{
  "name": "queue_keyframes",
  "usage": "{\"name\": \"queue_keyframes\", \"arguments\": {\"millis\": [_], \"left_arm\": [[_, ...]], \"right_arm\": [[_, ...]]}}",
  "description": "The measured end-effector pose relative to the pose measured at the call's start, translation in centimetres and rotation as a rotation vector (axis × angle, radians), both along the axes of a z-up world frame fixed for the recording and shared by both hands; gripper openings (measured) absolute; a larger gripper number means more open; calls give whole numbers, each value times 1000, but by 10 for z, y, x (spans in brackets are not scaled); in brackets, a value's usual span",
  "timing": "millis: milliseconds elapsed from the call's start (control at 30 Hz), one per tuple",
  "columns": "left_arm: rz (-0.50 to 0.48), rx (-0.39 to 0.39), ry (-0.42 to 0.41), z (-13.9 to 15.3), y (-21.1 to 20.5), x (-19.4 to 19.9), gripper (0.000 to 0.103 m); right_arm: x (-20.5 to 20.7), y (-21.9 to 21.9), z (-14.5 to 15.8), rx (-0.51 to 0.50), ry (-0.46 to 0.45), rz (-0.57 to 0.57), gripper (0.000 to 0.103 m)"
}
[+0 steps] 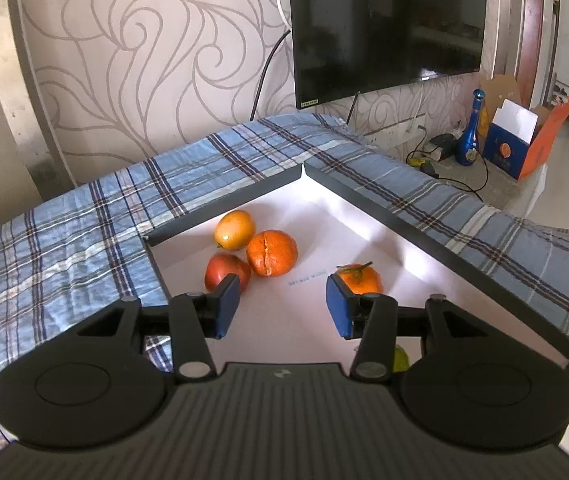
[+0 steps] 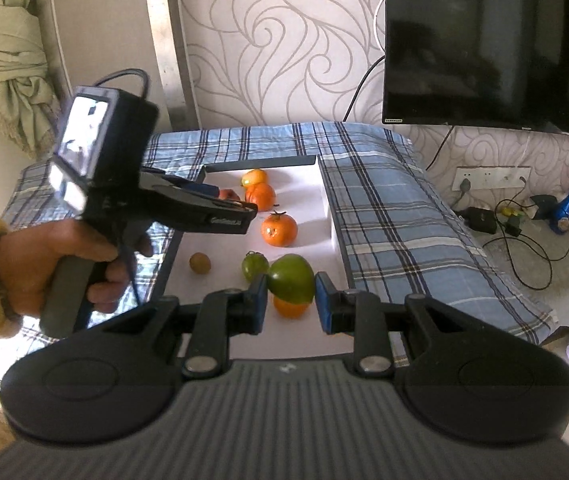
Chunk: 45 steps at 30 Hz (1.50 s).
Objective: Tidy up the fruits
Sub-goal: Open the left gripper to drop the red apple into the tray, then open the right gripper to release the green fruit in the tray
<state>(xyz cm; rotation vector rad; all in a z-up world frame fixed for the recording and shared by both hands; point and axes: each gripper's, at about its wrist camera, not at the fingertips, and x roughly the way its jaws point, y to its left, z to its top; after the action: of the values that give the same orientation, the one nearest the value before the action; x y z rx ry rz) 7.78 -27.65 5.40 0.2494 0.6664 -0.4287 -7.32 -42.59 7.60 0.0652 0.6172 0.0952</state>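
Observation:
A white tray point(image 1: 404, 220) with a dark rim lies on a blue plaid cloth point(image 1: 84, 232). At its far corner sit a yellow-orange fruit point(image 1: 234, 229), a split orange point(image 1: 271, 253) and a red fruit point(image 1: 226, 272). My left gripper point(image 1: 282, 308) hovers open just short of them, with nothing between its blue pads. A stemmed mandarin point(image 1: 360, 278) lies behind its right pad. My right gripper point(image 2: 290, 300) is shut on a green fruit point(image 2: 291, 280), held above an orange point(image 2: 290, 308). A small green tomato point(image 2: 255, 265) and a brown fruit point(image 2: 199, 263) rest on the tray's near half.
A person's hand point(image 2: 56, 260) in a yellow sleeve holds the left gripper's handle. A dark TV point(image 1: 384, 24) hangs on the patterned wall. To the right are a blue bottle point(image 1: 470, 136), an open box point(image 1: 520, 144) and cables point(image 2: 524, 232). A knotted curtain point(image 2: 8, 60) hangs at the left.

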Motion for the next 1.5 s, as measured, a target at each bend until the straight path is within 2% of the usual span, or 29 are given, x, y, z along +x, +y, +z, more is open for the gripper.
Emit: {"name": "queue_keyframes", "arguments": {"millis": [200,433,833,867,933,1100,1500], "left_arm": [[10,-37,-9,16,15,-31,55],[44,-71,-11,28,32,-63,59],[143,-107,-5,29,64,-91,60],[151,-112,-5,29,67,-92,60],[167,-120,-6,29,71,-92,60],[200,-131,-10,29,81,-91,60],[221,-134,-9,31,105,-84,61]], "right_arm": [[18,-11,-4,27,2,-7,28],[52,-4,-19,6,49,55,28],[93,8,-40,-38,101,103,30],[95,9,-41,-48,101,101,32],[97,10,-42,-64,99,98,44],[96,13,-34,-79,65,91,45],[88,52,-3,-74,-2,191,45]]}}
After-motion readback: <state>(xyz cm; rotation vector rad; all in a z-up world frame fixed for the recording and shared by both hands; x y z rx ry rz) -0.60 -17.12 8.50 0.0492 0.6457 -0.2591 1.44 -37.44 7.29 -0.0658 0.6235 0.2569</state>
